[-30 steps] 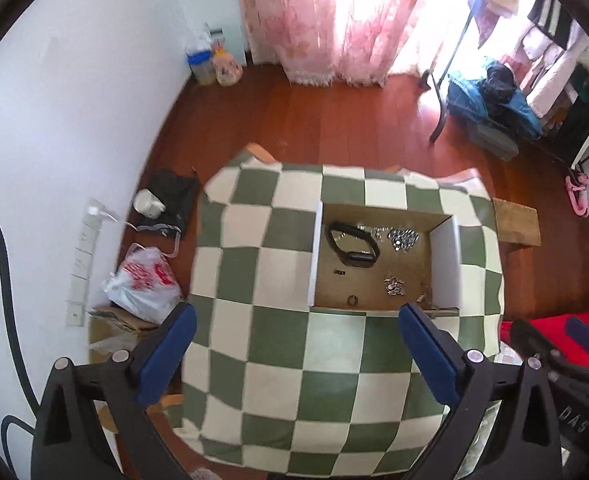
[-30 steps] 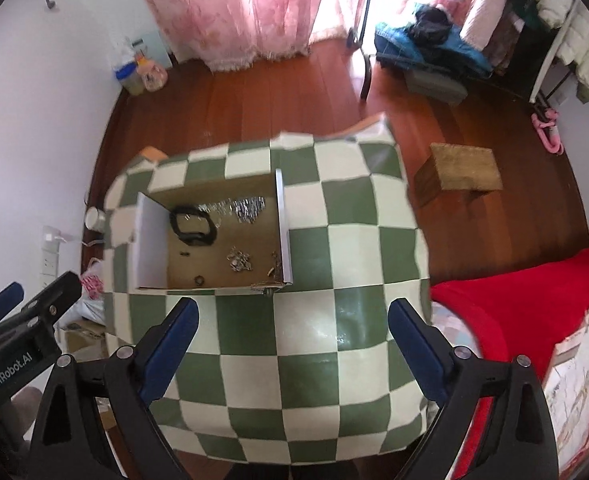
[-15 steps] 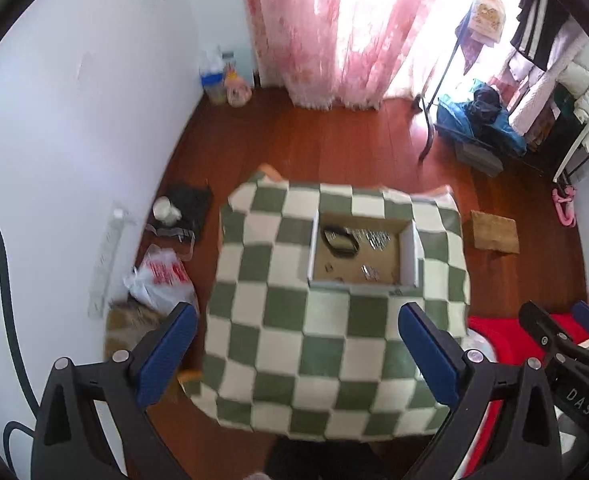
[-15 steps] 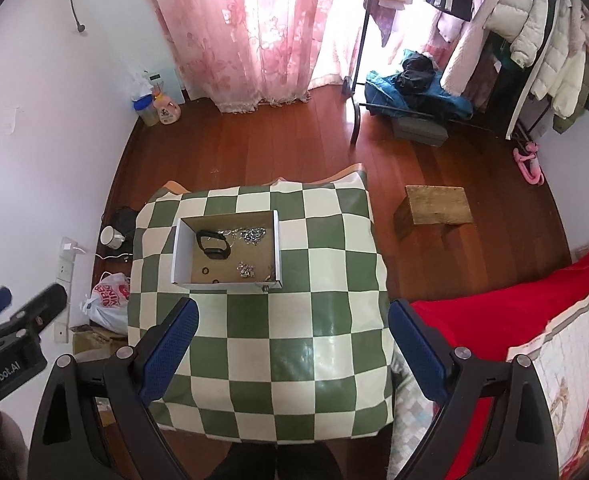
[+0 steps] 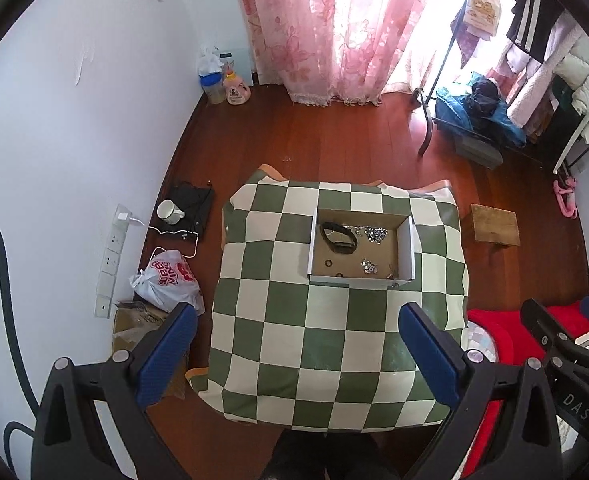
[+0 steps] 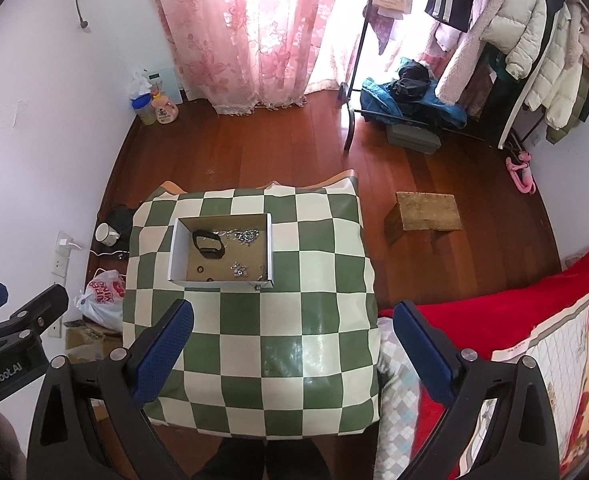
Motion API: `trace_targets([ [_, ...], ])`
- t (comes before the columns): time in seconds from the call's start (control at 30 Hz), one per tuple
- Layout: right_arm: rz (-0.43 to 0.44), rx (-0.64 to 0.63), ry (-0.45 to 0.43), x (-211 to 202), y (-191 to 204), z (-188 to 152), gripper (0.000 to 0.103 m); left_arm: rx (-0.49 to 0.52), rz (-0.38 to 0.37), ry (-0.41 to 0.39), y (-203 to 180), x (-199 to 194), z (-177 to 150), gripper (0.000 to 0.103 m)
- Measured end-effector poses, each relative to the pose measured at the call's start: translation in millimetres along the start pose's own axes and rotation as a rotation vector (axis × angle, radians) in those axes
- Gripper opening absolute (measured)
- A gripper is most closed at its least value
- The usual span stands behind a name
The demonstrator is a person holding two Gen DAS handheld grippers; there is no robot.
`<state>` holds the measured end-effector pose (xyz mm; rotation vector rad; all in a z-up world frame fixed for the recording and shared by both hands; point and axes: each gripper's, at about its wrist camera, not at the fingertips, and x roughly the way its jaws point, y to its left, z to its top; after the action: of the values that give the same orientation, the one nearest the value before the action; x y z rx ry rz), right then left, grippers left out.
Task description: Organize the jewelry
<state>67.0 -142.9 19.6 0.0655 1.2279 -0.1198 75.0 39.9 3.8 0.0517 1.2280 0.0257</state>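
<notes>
Hovering high over checkered table (image 5: pixel 334 340), left gripper (image 5: pixel 294 344) and right gripper (image 6: pixel 290 340) both wide open, holding nothing. Box (image 5: pixel 408 248) sits on far part of table, well below both claws. Inside box: black band (image 5: pixel 338 238) at far left, shiny silver chain pile (image 5: pixel 374 233) at far middle, smaller silver bit (image 5: pixel 368 266) near right, tiny dark rings (image 5: pixel 328 263) near left. Band looks bendy, light; best pinch one side of loop. Chains look floppy, slippery, tangly; pinch clump middle, gently.
</notes>
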Motion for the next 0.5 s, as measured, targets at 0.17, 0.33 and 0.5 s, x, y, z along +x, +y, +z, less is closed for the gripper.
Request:
trace_targets([
  [0.17,0.001,0.002,0.001,1.7,-2.3,2.1,0.101,0.010,0.013,-0.009,-0.8,2.1,0.0,0.103],
  [0.33,-0.001,-0.005,-0.004,6.2,-0.3,4.7,0.101,0.019,0.015,-0.016,-1.0,2.4,2.2,0.103],
  [0.5,-0.006,-0.012,-0.012,6.1,2.4,7.8,0.101,0.020,0.023,-0.027,-0.6,2.2,4.4,0.103],
])
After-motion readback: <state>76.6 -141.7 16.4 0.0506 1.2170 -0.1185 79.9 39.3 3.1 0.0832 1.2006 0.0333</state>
